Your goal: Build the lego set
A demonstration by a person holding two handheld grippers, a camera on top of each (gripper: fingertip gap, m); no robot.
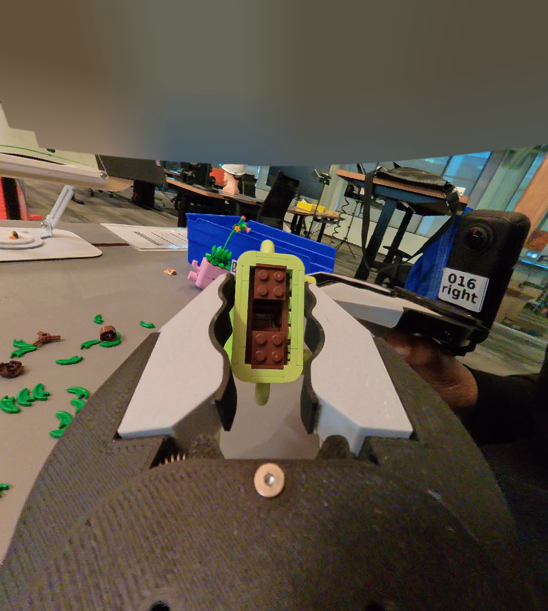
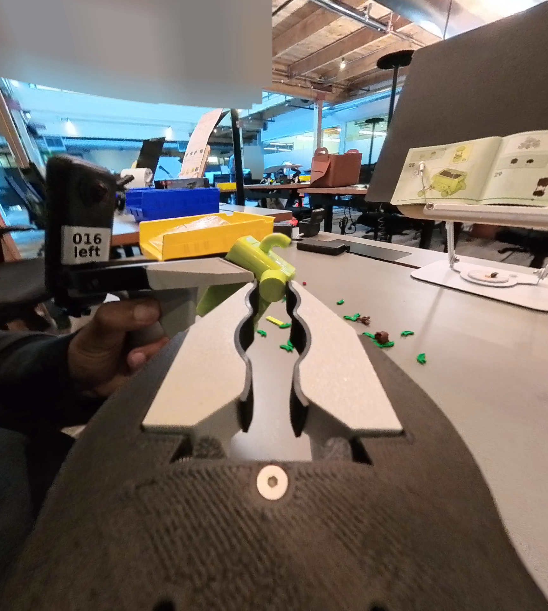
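Between both grippers' fingers (image 1: 186, 357), lime lego build (image 1: 267, 319), white labels on cams (image 1: 462, 289).

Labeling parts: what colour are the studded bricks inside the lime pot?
Reddish brown bricks, inside the lime-green pot; clearest in the left wrist view.

A blue bin (image 1: 285, 241) and yellow bin (image 2: 206, 234) sit on the grey table (image 2: 464, 380); a black device (image 2: 322, 246) lies beyond.

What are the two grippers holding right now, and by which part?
Left gripper clamps the lime-green lego planter by its long sides; right gripper pinches its round side peg.
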